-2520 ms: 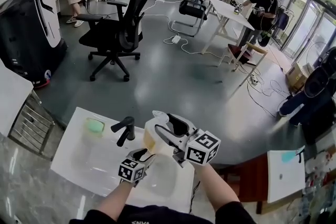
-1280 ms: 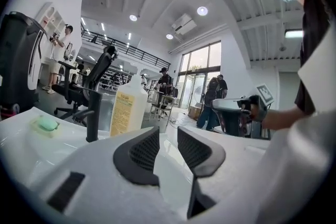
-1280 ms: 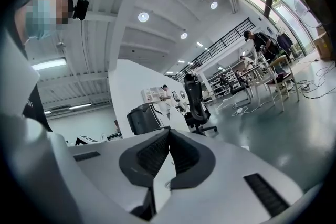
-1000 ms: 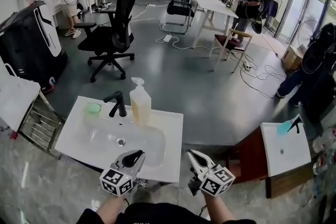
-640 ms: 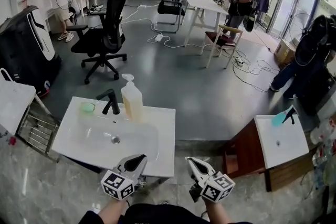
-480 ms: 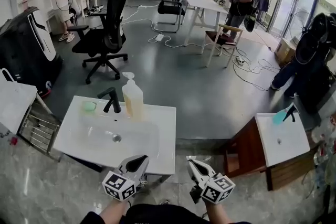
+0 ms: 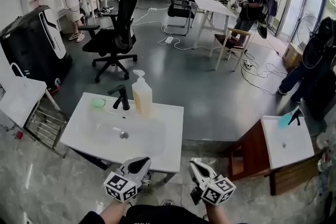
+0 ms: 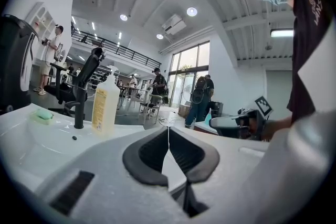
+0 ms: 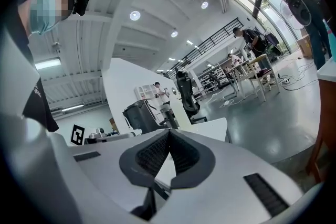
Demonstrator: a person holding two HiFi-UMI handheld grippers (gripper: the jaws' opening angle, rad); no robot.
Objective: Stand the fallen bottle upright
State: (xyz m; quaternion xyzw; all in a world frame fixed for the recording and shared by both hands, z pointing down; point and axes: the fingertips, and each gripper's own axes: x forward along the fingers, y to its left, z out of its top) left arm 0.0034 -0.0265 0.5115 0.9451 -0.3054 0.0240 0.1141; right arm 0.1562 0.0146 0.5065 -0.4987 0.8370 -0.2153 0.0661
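On the white washbasin tabletop (image 7: 169, 140), the soap bottle (image 7: 142, 94) stands upright just at 3 o'clock of the black faucet (image 7: 122, 97), so the job looks done. The left gripper (image 7: 138, 164) and right gripper (image 7: 196, 167) hang at the near edge, well apart from the bottle at their 12 o'clock. Each has its fingers pressed together on nothing. No step appears left.

No word or number reads clearly from here. The clear plastic pump bottle (image 8: 105, 107) wears a yellow label, its print too small. The white marker cubes (image 7: 120, 187) show only black-and-white square patterns. Pale lettering on a dark shirt (image 8: 313, 8), upper right of the left gripper view, is cut off and blurred.
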